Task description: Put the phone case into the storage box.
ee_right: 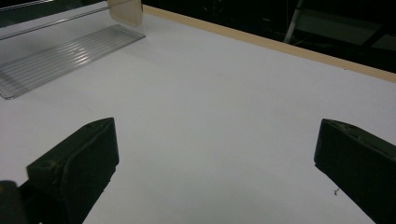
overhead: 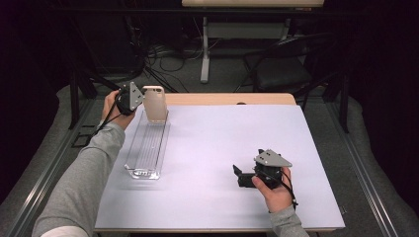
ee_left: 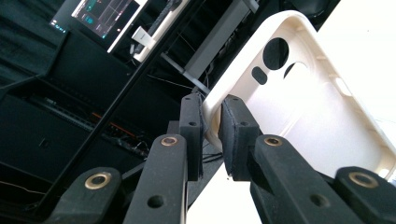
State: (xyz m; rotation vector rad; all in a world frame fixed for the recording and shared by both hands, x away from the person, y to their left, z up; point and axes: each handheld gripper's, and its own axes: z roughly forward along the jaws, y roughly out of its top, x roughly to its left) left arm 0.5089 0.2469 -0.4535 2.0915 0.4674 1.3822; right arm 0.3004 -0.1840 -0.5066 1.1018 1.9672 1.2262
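Note:
A cream phone case point(overhead: 155, 103) with a camera cut-out stands upright over the far end of a clear ribbed plastic tray point(overhead: 146, 145) at the table's left. My left gripper point(overhead: 140, 98) is shut on the case's edge; in the left gripper view the case point(ee_left: 308, 107) has its rim pinched between the black pads point(ee_left: 236, 135). My right gripper point(overhead: 238, 175) rests on the white table surface at the near right, held by a hand, its jaws open wide with nothing between them. In the right gripper view the tray point(ee_right: 65, 56) and the case's lower part point(ee_right: 125, 11) lie far off.
The white mat point(overhead: 222, 158) covers the wooden table point(overhead: 232, 98). Beyond the far edge are chairs point(overhead: 286, 69), table legs and cables on a dark floor. A monitor point(ee_left: 100, 18) glows in the left gripper view.

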